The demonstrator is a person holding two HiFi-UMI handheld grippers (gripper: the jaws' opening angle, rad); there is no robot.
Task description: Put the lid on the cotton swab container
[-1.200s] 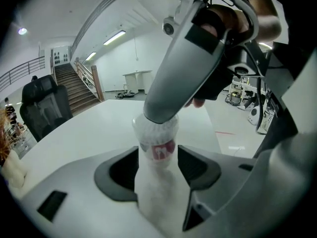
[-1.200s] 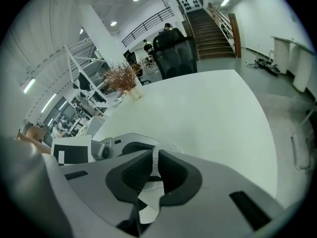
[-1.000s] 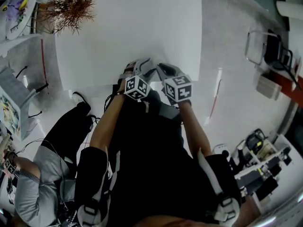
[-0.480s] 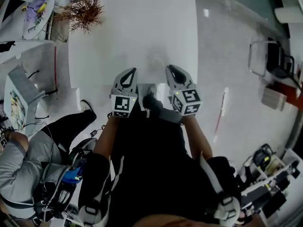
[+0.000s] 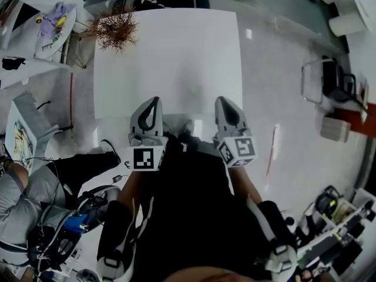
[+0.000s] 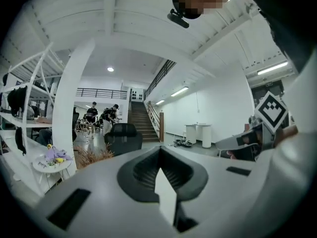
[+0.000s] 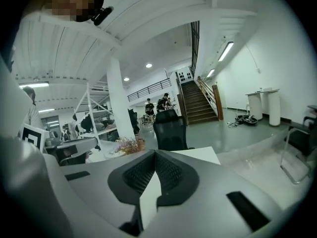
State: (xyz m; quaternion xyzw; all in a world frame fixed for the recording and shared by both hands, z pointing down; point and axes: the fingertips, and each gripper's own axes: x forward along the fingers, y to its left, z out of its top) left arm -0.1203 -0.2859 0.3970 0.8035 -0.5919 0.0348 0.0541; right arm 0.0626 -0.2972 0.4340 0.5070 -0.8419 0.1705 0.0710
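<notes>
No cotton swab container or lid shows in any view. In the head view the white table (image 5: 170, 46) lies bare ahead of me. My left gripper (image 5: 153, 101) and right gripper (image 5: 224, 101) are held side by side over the table's near edge, pointing forward. Both are shut with nothing between the pads. The left gripper view shows its jaws (image 6: 159, 152) pressed together, with the right gripper's marker cube (image 6: 271, 110) off to the right. In the right gripper view the jaws (image 7: 155, 155) are likewise closed and empty.
A dried brown plant (image 5: 116, 29) stands at the table's far left corner. A round side table (image 5: 56, 25) with purple items is further left. A person (image 5: 35, 198) sits low at the left. A black office chair (image 7: 169, 128) stands beyond the table; a chair (image 5: 329, 78) is at the right.
The two grippers were close together at the table edge; they have drawn apart and now point straight ahead. The left jaws have closed. The table sits lower in the head view.
</notes>
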